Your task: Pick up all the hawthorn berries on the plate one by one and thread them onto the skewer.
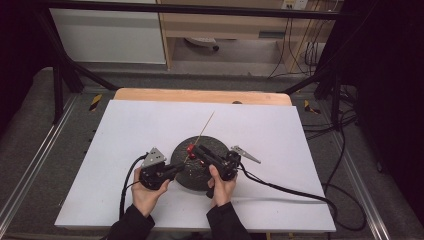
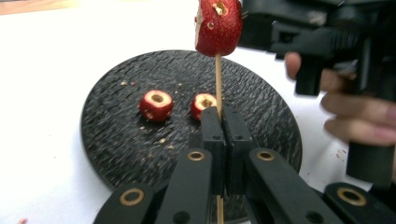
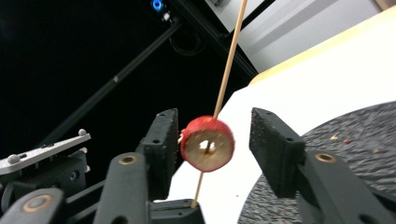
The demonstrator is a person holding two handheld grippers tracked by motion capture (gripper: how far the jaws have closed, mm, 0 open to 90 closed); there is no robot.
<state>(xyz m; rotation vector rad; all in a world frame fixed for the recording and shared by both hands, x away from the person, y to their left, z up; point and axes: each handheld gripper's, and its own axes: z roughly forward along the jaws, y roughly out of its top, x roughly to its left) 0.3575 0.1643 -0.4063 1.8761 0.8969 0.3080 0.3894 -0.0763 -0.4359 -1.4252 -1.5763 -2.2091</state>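
left tool [image 2: 219,122] clamps 1 skewer [image 2: 218,79] | right tool [image 3: 212,140] wide around 1 skewered fruit piece [image 3: 208,143] | 2 fruit pieces [image 2: 156,105] on 1 black plate [image 2: 116,140], frame centre

White-topped wooden table [image 1: 150,130], grey carpeted floor [image 1: 30,130], black frame bars [image 1: 200,9], pale wood cabinet [image 1: 220,25], trailing cables [image 1: 300,45]

Left tongs [image 2: 219,122]: we clamp them tight on the skewer [image 2: 217,79], at the near-left edge of the plate [image 1: 186,181].
Right tongs [image 3: 212,144]: we hold them parted over the plate, jaws flanking the skewered fruit [image 3: 207,143].
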